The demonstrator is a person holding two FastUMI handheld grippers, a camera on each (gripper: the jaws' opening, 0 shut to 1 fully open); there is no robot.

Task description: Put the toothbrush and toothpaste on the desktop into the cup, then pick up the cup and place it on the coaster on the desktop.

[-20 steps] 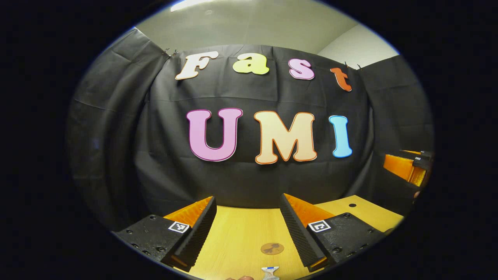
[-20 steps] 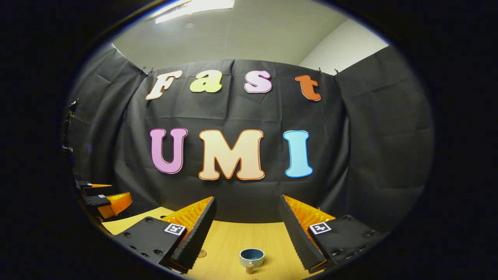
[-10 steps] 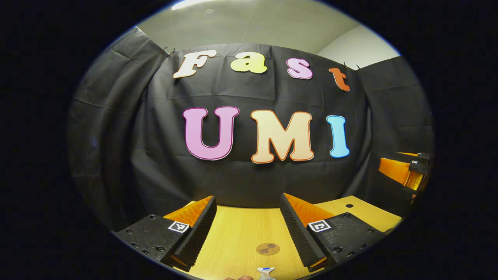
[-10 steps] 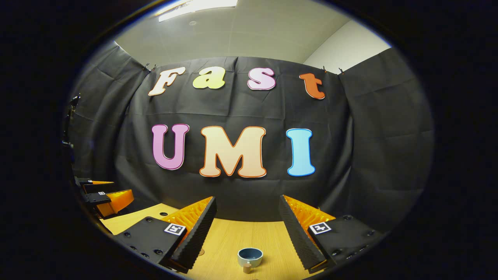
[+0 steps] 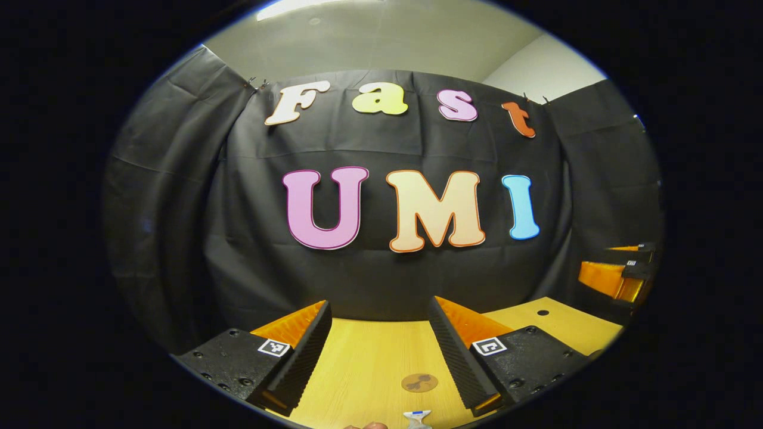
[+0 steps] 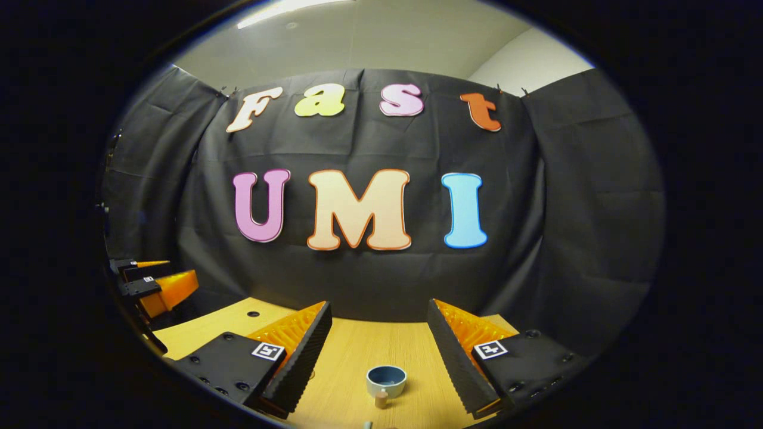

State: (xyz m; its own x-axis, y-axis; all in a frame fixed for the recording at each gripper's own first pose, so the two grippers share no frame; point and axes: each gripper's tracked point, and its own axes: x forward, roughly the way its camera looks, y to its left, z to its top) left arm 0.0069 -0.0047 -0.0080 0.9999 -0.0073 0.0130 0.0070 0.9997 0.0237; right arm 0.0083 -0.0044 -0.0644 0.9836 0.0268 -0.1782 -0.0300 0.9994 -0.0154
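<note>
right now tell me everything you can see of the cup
In the right gripper view the cup stands upright on the wooden desktop, ahead of the right gripper, whose open fingers do not touch it. It is small and round, pale outside with a blue inside, and looks ceramic. A short brown stub juts from its near side. What is inside cannot be told.

cup [image 6: 386, 379]: blue-grey | coaster [image 5: 419, 382]: brown, dark motif, perhaps | desktop [image 6: 351, 363]: yellow woodgrain

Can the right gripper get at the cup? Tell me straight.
Probably yes. The right gripper is open and the cup sits on the desktop ahead between its fingers, with nothing between them.
</note>
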